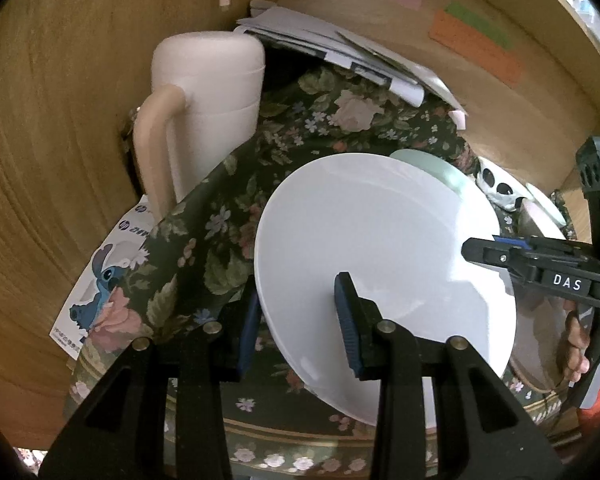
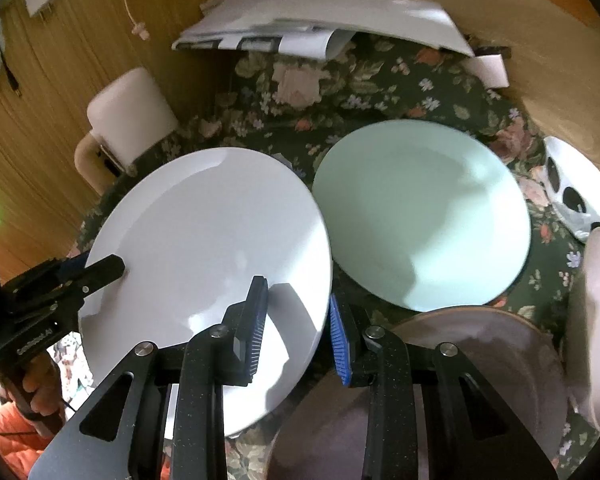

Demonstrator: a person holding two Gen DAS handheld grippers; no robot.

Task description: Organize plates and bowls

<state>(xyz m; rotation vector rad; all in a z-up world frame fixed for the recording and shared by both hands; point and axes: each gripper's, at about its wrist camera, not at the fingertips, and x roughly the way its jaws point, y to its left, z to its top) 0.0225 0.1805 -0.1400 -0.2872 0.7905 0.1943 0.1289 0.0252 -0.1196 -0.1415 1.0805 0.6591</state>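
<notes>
Wood-panelled corner, w/ a dark floral tablecloth [image 2: 380, 92] over the table, papers [image 2: 320, 20] piled at the back and a pale pink jug [image 1: 208, 108] at the far left.

You've got the white plate [image 2: 208, 248] straddled from both sides. Your right gripper [image 2: 298, 330] sits over its near-right rim: one finger above the plate face, the blue-padded one outside the edge, jaws apart w/ a clear gap, so nothing is clamped yet. Your left gripper [image 1: 298, 322] does the same at the opposite rim; jaws wide apart, rim between them, no pinch. Can't tell if any pad actually touches the plate.

Key relation: the plate lies dead ahead of both grippers, its rim running between each pair of fingers, approx. edge-on to the pads. Neither hand is clearly nearer; both are at the rim. It looks tilted in the left wrist view, but that may be the lens.

The plate is plain glossy white, shallow, round, prob. slippery under the pads. Just right of it lies a mint green plate [image 2: 420, 216], rims nearly touching. A brownish plate [image 2: 480, 360] sits near, under your right gripper, and a panda-print dish [image 2: 576, 196] at the far right.

My guess: close on the rim before lifting, then stack.
</notes>
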